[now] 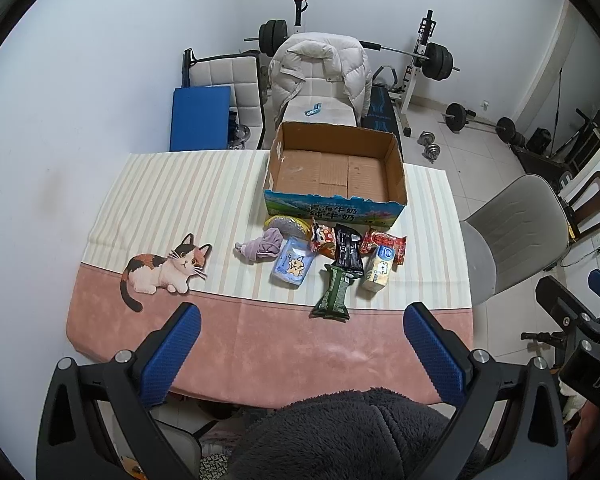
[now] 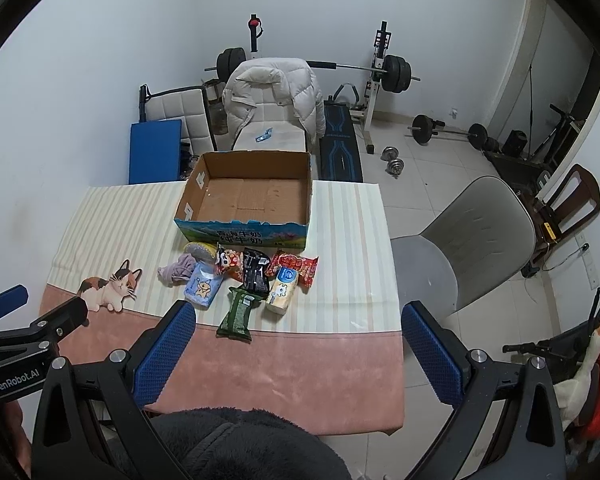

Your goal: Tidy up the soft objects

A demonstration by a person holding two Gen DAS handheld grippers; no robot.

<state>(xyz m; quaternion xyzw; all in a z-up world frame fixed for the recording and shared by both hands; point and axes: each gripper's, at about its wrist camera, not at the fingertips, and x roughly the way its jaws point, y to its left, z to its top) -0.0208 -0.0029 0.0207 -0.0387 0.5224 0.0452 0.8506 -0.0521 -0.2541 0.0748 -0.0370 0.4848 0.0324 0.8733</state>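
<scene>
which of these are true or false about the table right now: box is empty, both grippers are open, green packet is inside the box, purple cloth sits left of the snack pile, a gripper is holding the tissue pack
1. The cardboard box is empty. True.
2. The left gripper and the right gripper are both open. True.
3. The green packet is inside the box. False: it lies on the tablecloth, in front of the box and nearest the grippers.
4. The purple cloth sits at the left end of the pile. True.
5. A gripper holds the tissue pack. False: it lies on the table, and neither gripper holds anything.
</scene>
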